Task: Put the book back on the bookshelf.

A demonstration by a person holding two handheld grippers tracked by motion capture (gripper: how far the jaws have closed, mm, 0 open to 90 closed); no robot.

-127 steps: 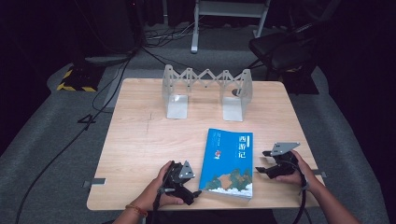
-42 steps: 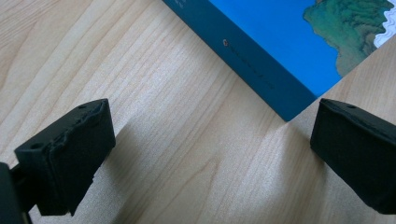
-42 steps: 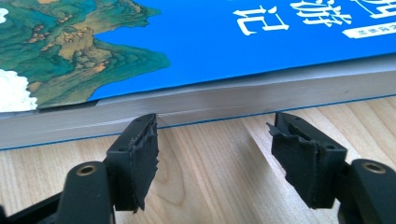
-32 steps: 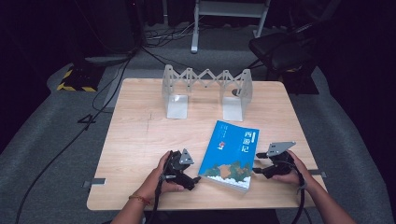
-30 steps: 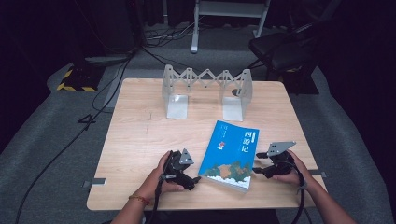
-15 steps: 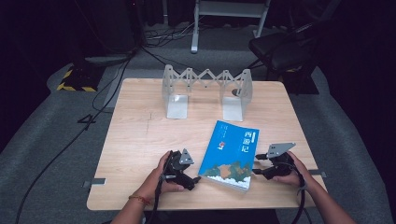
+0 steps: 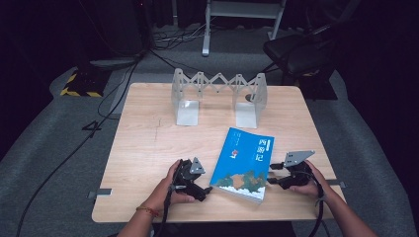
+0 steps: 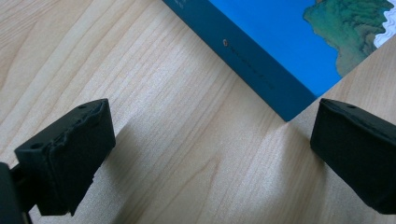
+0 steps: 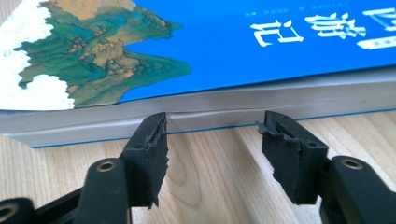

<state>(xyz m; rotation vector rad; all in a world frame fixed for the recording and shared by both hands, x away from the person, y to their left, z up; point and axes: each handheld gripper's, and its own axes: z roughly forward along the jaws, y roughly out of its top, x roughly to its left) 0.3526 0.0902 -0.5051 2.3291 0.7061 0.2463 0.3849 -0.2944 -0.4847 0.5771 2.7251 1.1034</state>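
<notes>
A thick blue book (image 7: 245,162) with white characters and a mountain picture lies flat and slightly askew on the wooden table (image 7: 148,143), near its front. My left gripper (image 7: 206,189) rests left of the book, and its jaws stand wide open around bare wood in the left gripper view (image 8: 210,140), with the book's near corner (image 8: 289,109) just ahead. My right gripper (image 7: 271,174) sits at the book's right side. Its jaws (image 9: 212,133) have just been closing; they are still apart, tips at the grey page edge (image 9: 224,105), with only table between them.
A folding metal book rack (image 7: 217,94) with two upright end plates stands at the back middle of the table. Cables run over the grey floor at the left (image 7: 64,158). A dark chair (image 7: 296,49) sits beyond the far right corner.
Since the earliest frame the book has slid a little away from the front edge and turned slightly. Over the last second both hands have kept their places.
</notes>
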